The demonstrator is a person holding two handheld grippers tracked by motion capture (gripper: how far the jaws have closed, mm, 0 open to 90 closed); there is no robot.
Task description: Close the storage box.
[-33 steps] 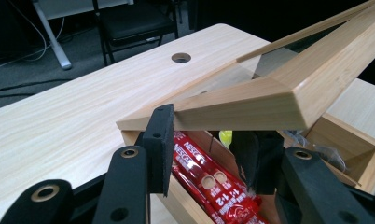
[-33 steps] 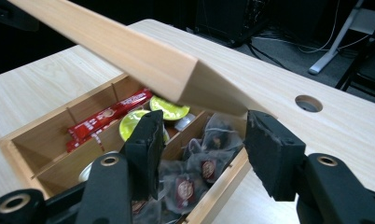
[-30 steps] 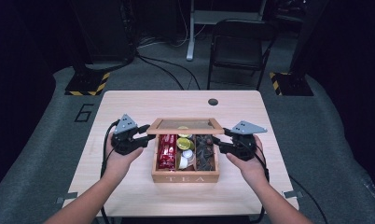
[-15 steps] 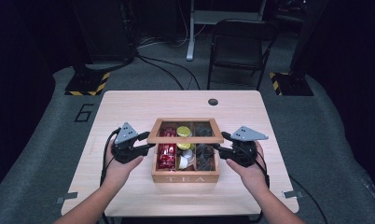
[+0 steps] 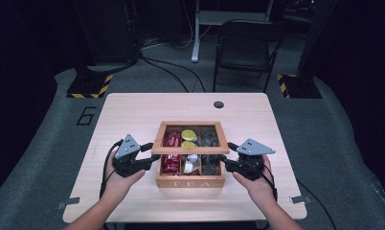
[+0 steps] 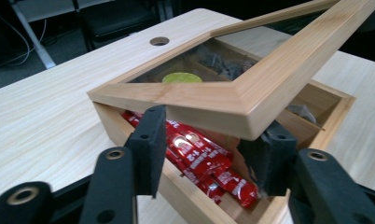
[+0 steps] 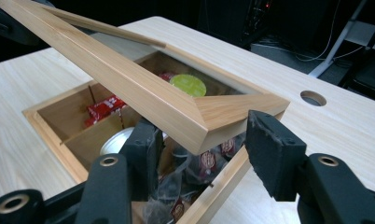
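Observation:
A wooden tea box (image 5: 190, 182) marked TEA stands at the table's near middle. It holds red packets (image 5: 171, 140), yellow-green capsules (image 5: 188, 136), white cups (image 5: 190, 165) and dark tea bags (image 5: 210, 139). Its glass-windowed lid (image 5: 190, 150) hangs half lowered and tilted over the box. My left gripper (image 5: 152, 155) is at the lid's front left corner, my right gripper (image 5: 228, 155) at its front right corner. In the left gripper view the lid corner (image 6: 244, 112) lies between the wide-apart jaws of that gripper (image 6: 212, 135). The right gripper (image 7: 202, 125) straddles its lid corner (image 7: 232, 112) the same way.
A round cable hole (image 5: 219, 104) sits near the table's far edge. Behind the table stand a dark chair (image 5: 243, 48) and a white stand (image 5: 196, 33), with cables on the floor. Bare tabletop (image 5: 128, 115) lies to both sides of the box.
The lid has swung down from nearly upright to half lowered over the box. Both grippers have come down and toward the person with its front corners.

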